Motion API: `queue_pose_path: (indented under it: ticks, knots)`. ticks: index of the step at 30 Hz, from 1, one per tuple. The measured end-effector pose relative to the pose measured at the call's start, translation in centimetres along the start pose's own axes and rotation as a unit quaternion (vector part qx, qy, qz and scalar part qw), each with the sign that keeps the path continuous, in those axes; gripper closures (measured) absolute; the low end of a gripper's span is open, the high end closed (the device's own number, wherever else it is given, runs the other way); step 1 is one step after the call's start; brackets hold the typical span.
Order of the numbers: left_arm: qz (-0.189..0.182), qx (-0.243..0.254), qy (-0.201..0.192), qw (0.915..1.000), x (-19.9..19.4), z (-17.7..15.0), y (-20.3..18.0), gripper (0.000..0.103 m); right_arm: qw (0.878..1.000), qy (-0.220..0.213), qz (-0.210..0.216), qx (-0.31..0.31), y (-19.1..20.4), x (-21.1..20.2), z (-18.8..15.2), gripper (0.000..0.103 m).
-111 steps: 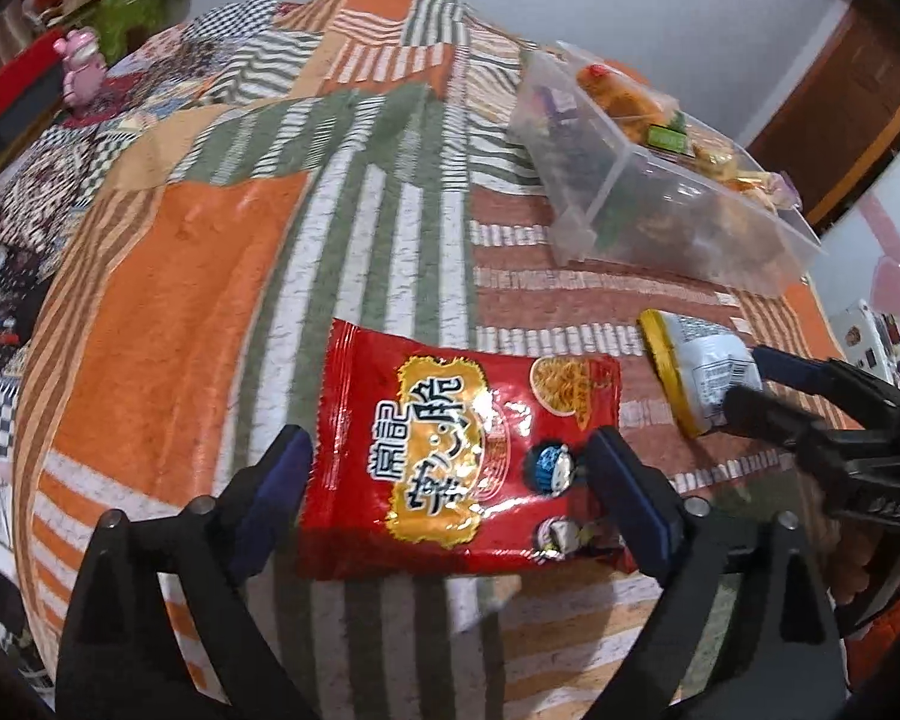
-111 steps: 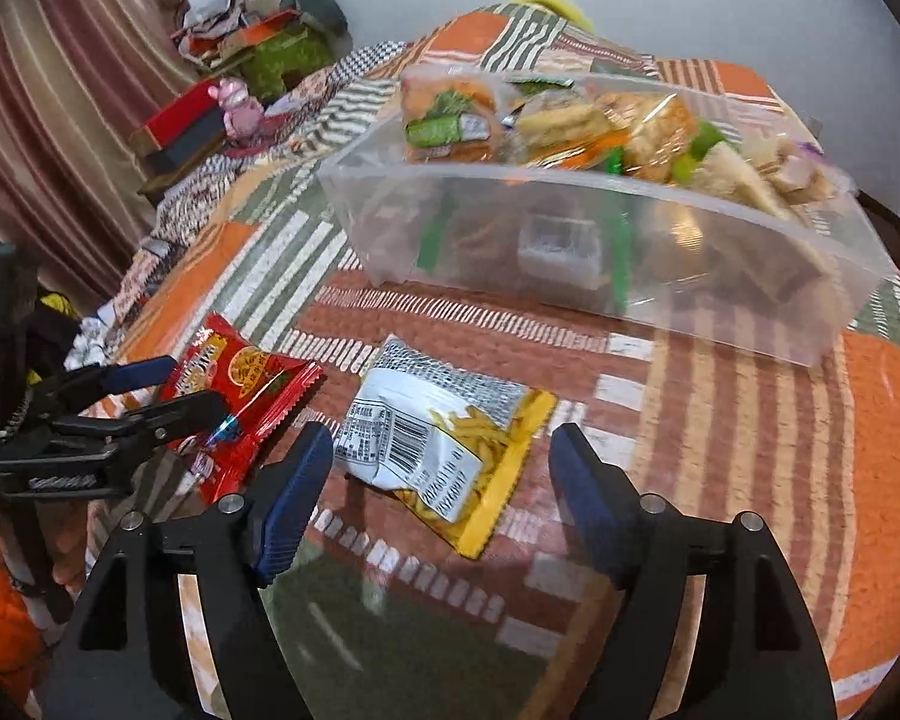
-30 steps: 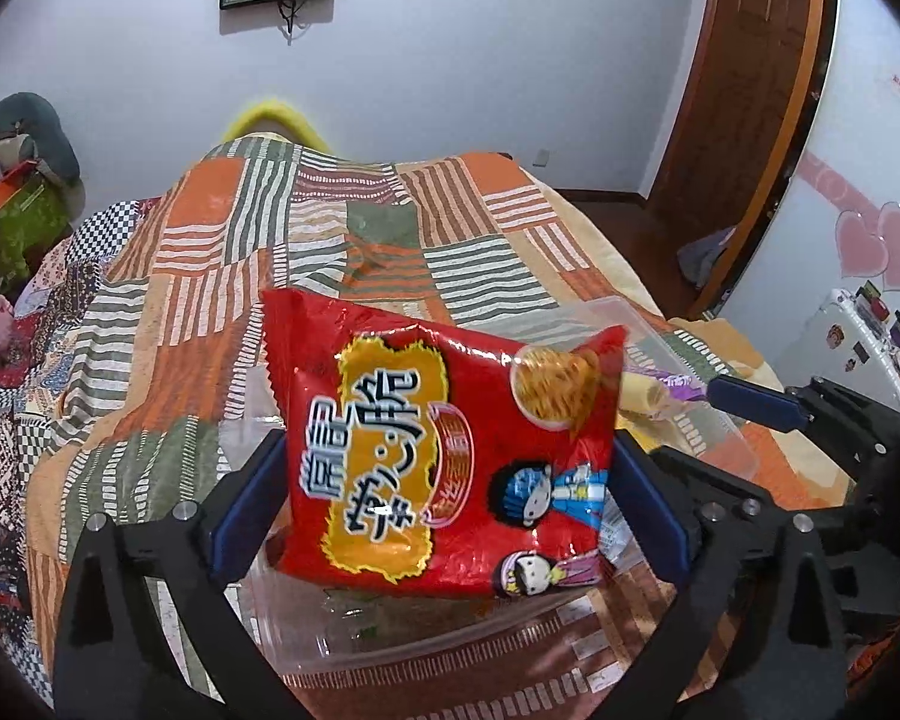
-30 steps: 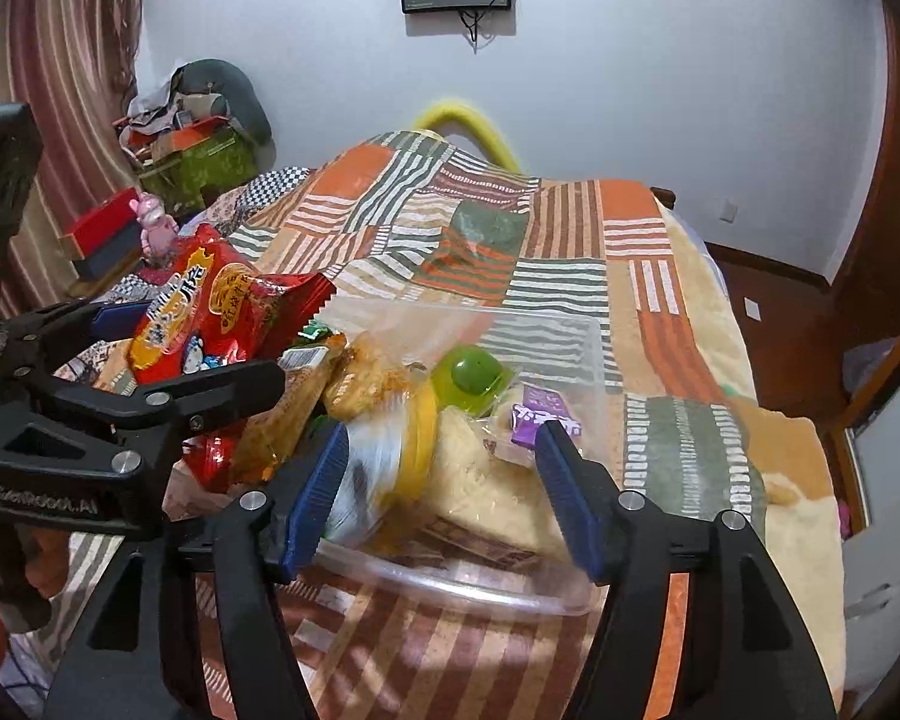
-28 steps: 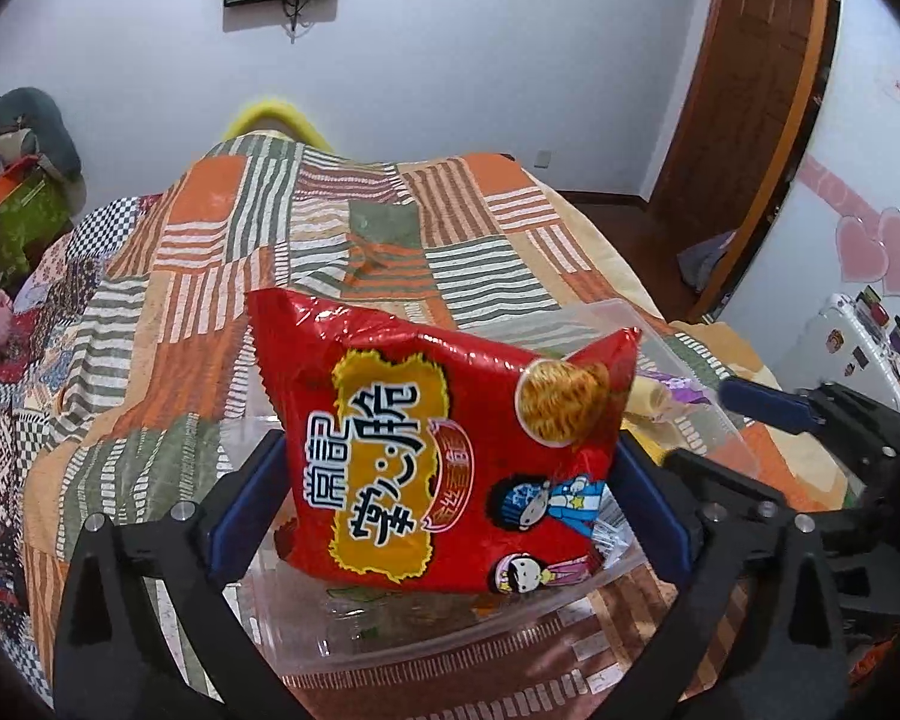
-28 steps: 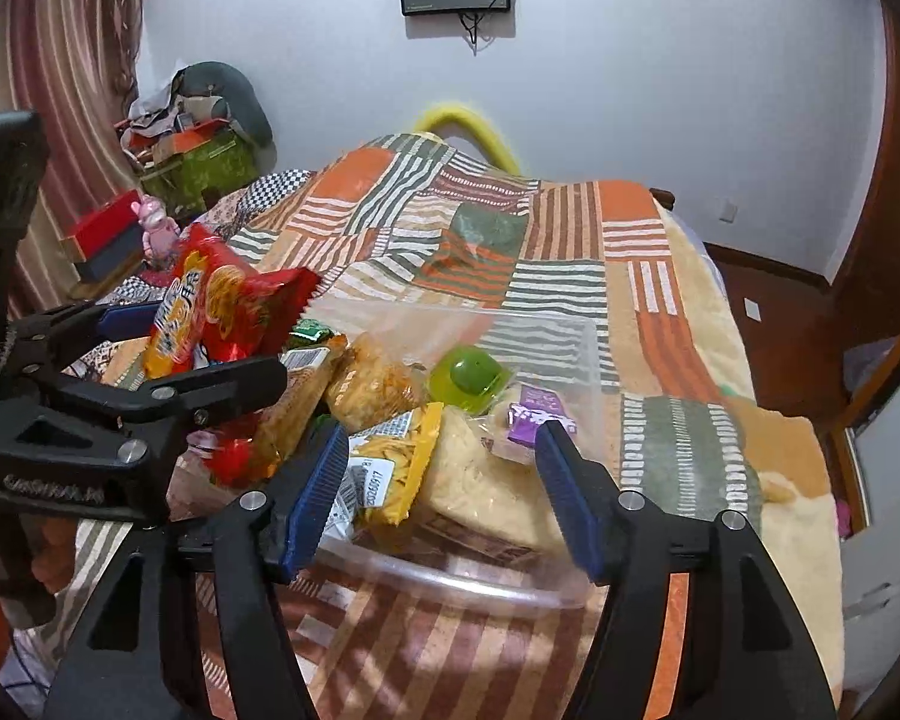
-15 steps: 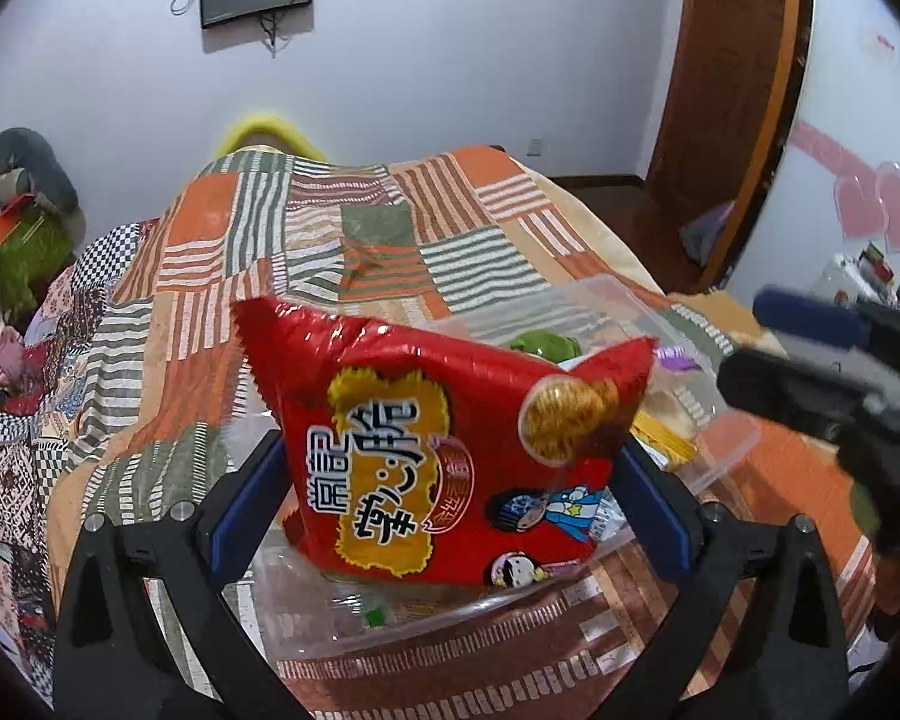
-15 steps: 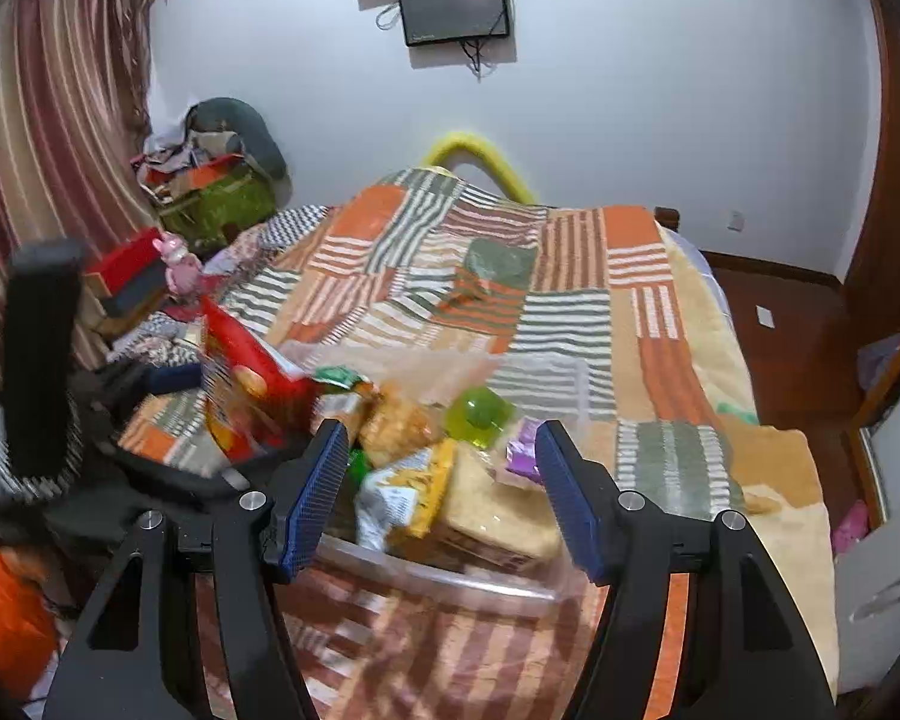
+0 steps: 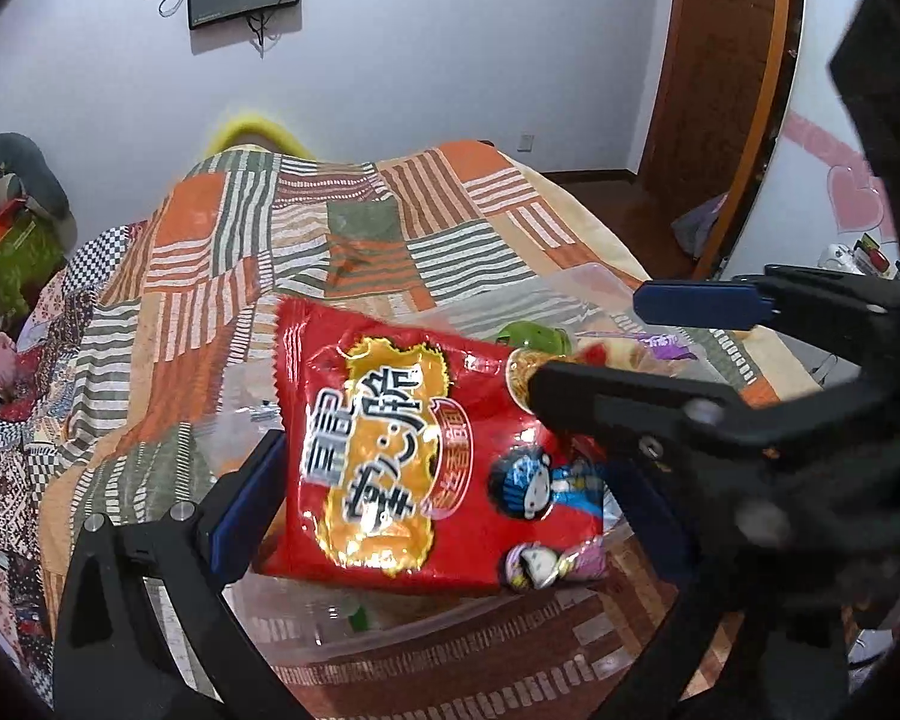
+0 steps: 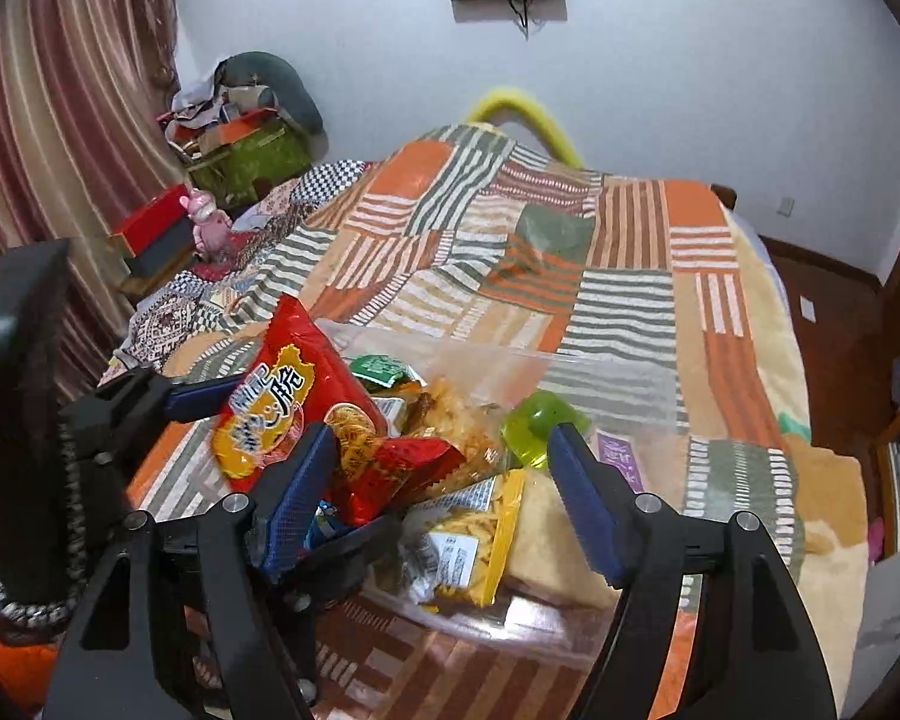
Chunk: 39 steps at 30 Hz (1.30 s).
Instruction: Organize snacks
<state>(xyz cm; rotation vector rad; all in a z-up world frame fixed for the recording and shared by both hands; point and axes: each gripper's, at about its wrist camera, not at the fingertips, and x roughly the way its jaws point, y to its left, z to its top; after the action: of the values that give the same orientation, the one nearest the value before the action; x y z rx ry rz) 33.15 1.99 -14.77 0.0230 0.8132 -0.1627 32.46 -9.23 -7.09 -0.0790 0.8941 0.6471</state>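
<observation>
A red snack packet with yellow lettering lies tilted between the fingers of my left gripper, over the clear plastic bin; whether the fingers pinch it is unclear. It also shows in the right wrist view, resting on the snacks in the bin. My right gripper is open and empty above the bin's near side, crossing in front of the left gripper. A yellow-and-white noodle packet lies in the bin under it.
The bin sits on a striped orange, green and white quilt and holds several snacks, among them a green jelly cup. A pink toy and boxes lie at the far left. A wooden door stands at the right.
The right gripper let the noodle packet fall into the bin and rose, now open. The left gripper carried the red packet over the bin; it now tilts lower onto the snacks.
</observation>
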Motion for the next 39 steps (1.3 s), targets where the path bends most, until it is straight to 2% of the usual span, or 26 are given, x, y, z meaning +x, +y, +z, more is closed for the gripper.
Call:
queue_pose_path:
  ticks: [5,9,14,18,21,28,32,39]
  knots:
    - [0.001,-0.022,-0.008,0.9997,-0.8,0.0,1.3,0.001,1.0,-0.007,-0.026,-0.001,-0.3,0.3,0.1,0.033]
    - [0.004,-0.041,-0.026,0.9988,-2.0,0.3,2.3,0.001,1.0,-0.015,-0.027,0.005,-0.8,-0.6,0.0,0.033]
    - [0.019,-0.025,-0.052,0.9982,-3.6,1.0,1.9,0.001,0.998,-0.042,-0.029,0.021,-1.3,-2.9,0.0,0.033]
    - [0.016,-0.035,-0.055,0.9977,-4.5,1.5,1.9,0.001,0.997,-0.061,-0.04,0.022,-1.4,-4.7,-0.3,0.033]
    - [0.021,-0.046,-0.074,0.996,-6.3,1.5,1.9,0.001,0.996,-0.076,-0.052,0.018,-1.3,-6.3,-0.6,0.033]
    - [0.04,-0.046,-0.145,0.9875,-13.7,1.0,0.9,0.001,0.988,-0.139,-0.071,0.008,0.4,-12.1,-1.7,0.033]
    - [0.055,-0.039,-0.201,0.9772,-19.5,0.0,-0.5,0.001,0.981,-0.18,-0.076,0.002,1.9,-15.8,-2.5,0.033]
    - [0.064,-0.042,-0.255,0.9639,-26.7,-2.1,-2.5,0.001,0.968,-0.241,-0.075,-0.008,4.9,-21.4,-4.3,0.031]
